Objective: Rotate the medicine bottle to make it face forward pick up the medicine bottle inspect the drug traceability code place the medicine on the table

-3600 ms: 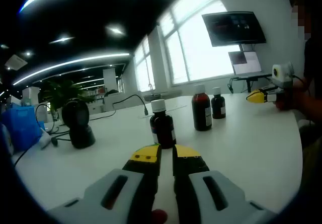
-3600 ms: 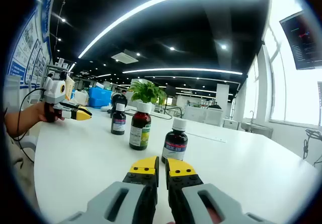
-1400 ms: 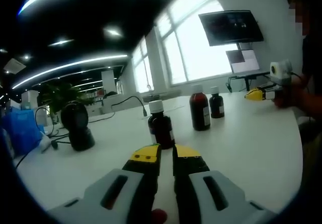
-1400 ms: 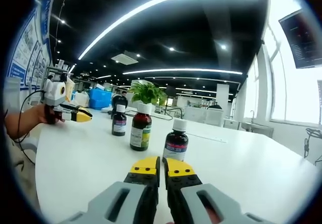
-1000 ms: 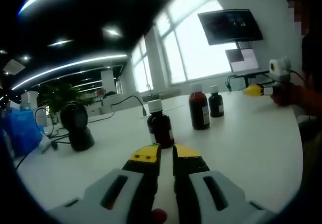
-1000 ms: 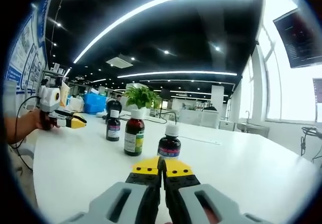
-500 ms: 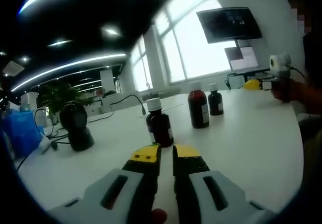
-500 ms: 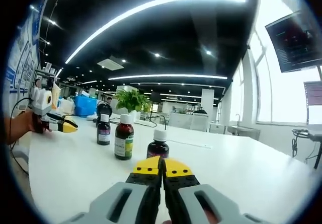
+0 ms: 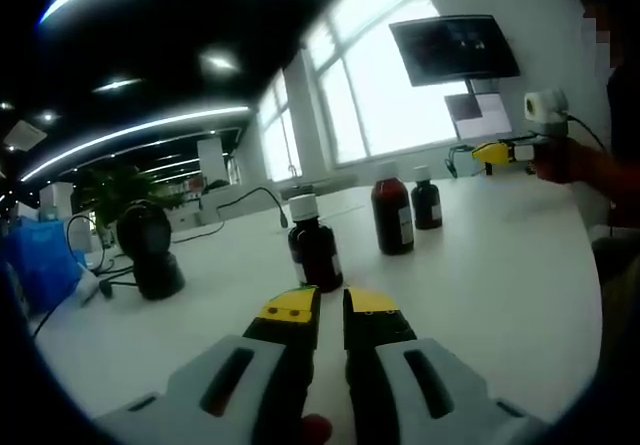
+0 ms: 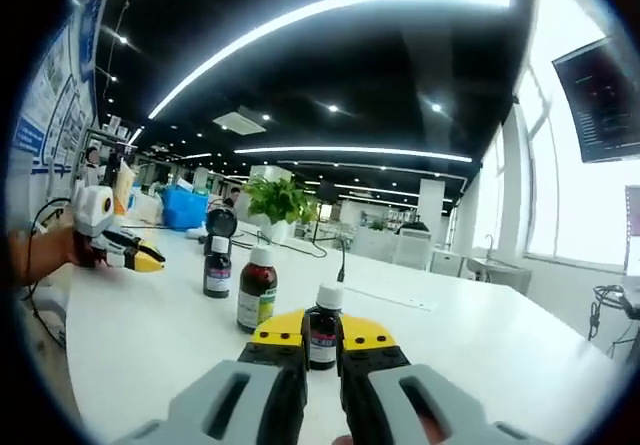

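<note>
Three dark medicine bottles with white caps stand in a row on the white table (image 9: 500,285). In the left gripper view the nearest bottle (image 9: 313,255) stands just beyond my left gripper (image 9: 327,305), whose jaws are shut with nothing between them. The middle bottle (image 9: 392,215) and the far bottle (image 9: 426,200) stand behind it. A hand holds my right gripper (image 9: 478,151) above the table, short of the far bottle. In the right gripper view my right gripper (image 10: 322,333) is open, and the small bottle (image 10: 322,330) shows in the gap. Behind it are the middle bottle (image 10: 257,290), the last bottle (image 10: 217,267) and the left gripper (image 10: 152,262).
A black scanner on a stand (image 9: 150,260) with cables and a blue bag (image 9: 40,265) sit left of the bottles. A potted plant (image 10: 278,200) stands at the table's far side. A wall monitor (image 9: 455,50) hangs by the windows.
My right gripper's jaws have parted from shut to open, and the small bottle now lines up in their gap. In the left gripper view the right gripper has risen. The left gripper stays shut.
</note>
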Motion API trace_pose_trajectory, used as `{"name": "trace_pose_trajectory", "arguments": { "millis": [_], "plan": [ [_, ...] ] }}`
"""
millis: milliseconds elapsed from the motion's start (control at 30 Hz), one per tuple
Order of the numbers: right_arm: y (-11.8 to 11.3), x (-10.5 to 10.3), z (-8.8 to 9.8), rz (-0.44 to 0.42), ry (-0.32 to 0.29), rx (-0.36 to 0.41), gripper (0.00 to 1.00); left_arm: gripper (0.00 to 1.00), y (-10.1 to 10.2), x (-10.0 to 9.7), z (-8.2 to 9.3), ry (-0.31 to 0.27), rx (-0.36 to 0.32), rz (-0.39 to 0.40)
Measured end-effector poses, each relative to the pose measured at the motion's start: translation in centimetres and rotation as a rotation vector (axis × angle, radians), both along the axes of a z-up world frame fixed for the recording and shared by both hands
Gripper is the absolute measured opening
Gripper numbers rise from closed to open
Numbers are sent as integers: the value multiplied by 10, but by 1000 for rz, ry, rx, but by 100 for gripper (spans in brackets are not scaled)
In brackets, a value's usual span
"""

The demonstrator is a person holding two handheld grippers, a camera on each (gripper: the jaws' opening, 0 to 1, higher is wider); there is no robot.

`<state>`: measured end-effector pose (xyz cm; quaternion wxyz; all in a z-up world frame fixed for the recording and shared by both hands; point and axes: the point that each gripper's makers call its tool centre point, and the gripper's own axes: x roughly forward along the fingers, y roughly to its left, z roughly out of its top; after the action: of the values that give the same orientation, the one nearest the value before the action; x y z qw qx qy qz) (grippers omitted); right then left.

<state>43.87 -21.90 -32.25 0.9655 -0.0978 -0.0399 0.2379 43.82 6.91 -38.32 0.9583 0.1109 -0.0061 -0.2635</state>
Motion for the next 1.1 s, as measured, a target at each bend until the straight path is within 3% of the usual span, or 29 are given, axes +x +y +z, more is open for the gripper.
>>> {"name": "trace_pose_trajectory", "arguments": {
  "millis": [767,1100],
  "plan": [
    [12,44,13,99,61,-23,16,3,0,-1,-2,-2,6,0],
    [20,65,12,137,125,-20,18,3,-2,-2,-3,-5,23,-5]
  ]
}}
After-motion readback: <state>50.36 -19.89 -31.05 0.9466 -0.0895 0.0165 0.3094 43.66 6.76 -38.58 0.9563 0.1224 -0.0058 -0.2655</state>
